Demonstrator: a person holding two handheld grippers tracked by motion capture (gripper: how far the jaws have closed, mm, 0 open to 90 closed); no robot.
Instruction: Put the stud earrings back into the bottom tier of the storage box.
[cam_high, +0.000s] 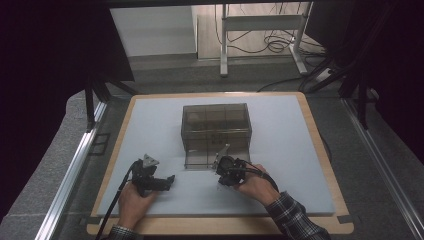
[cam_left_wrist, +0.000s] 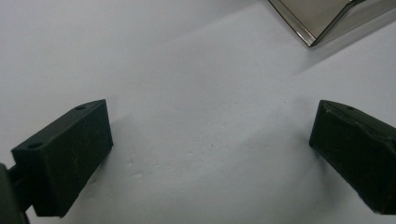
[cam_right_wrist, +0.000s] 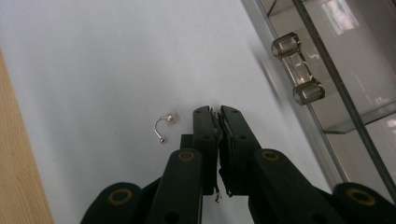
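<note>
Your target is the small pearl earring on a thin silver hook wire, lying flat on the pale grey mat of the desk, just beside the tips of your right gripper on its left in the right gripper view, close but apart from them. That gripper is clenched, its jaws pressed together with nothing between them. Your left gripper is released, jaws spread wide over bare mat, with a corner of the smoky transparent plastic drawer box at the top of its view.

Judge the earring as almost weightless and delicate: the wire will likely bend if you squeeze hard, and the round bead is smooth and apt to squirt out from between flat jaws. It lies so low on the mat that the jaws will have to come right down to the surface; the mat looks slightly soft, which may help you get under it. Take hold at the wire where it meets the bead, or across the arch of the hook, rather than on the bead itself. Open the right gripper first, straddle the hook, and close gently

The box stands just beyond, its lower drawer front with a clear bar handle near your right gripper
</note>
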